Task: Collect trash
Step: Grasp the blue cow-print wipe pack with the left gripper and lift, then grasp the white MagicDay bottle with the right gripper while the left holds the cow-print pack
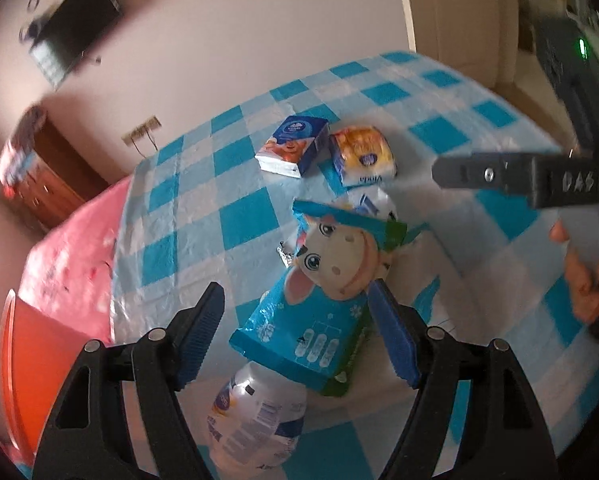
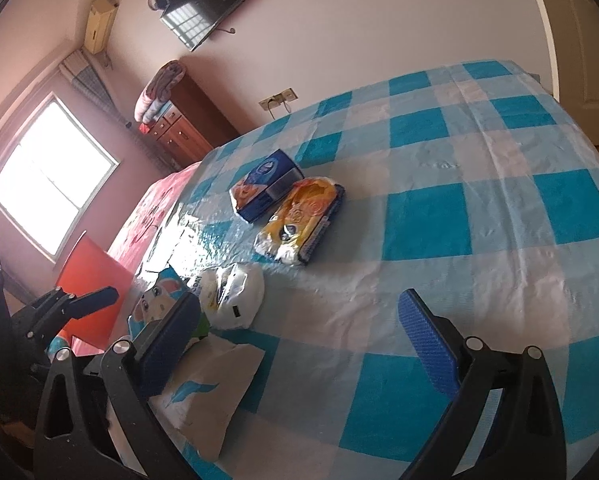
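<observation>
The left gripper [image 1: 295, 332] stands released, its jaws either side of the cow bag [image 1: 319, 300] at centre frame. The right gripper [image 2: 299, 344] gapes over the checked cloth [image 2: 459, 208], grasping nothing.

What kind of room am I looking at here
Most likely a bedroom in a home: a bed with a pink sheet under a blue checked cover, a wooden dresser by the window, and a wall-mounted TV.

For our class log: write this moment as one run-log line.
left gripper: open around cow bag | right gripper: open, empty | bin: left
</observation>
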`<state>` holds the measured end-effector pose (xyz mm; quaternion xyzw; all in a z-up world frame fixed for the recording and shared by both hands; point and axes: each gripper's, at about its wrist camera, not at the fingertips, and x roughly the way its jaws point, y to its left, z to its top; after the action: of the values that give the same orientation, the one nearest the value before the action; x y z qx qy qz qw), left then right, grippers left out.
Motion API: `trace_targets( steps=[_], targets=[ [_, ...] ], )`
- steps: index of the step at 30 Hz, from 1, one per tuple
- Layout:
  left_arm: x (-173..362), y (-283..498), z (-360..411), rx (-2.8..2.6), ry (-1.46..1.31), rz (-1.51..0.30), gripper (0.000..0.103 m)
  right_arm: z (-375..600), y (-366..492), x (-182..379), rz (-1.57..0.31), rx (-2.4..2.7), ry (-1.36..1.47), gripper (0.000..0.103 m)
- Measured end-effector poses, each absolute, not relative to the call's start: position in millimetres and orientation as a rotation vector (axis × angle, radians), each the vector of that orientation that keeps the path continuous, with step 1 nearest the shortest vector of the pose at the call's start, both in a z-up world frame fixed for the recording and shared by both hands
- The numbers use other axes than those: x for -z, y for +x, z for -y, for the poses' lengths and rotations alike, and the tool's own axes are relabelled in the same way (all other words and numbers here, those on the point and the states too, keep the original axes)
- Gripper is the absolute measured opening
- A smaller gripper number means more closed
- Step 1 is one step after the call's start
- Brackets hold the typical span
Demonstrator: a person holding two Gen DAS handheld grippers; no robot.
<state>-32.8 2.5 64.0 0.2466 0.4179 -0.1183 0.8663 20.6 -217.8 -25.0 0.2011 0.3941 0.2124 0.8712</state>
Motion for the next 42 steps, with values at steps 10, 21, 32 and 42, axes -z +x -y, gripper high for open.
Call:
trace_targets(
  steps=[10,21,32,42],
  targets=[
    [-42.7,-28.3,9.2,0.276,0.561,-0.892,0.075,217.1,20.0,23.9,-0.823,-0.452,0.419,0.098],
    [-43.1,-24.2,5.8,0.238,0.441,-0.913,0.053,210.3,19.3,22.6,-0.828,-0.481,0.389,0.098],
    [-51.8,-30.1,-15.7,0.203,0.268,-0.915,0.040,191.0,13.9,24.3,-0.840,-0.526,0.311,0.098],
    [-82.4,-50.0,-52.9,0.154,0.109,-0.841,0.040,163.0,7.4,27.5,-0.860,-0.613,0.226,0.098]
  ],
)
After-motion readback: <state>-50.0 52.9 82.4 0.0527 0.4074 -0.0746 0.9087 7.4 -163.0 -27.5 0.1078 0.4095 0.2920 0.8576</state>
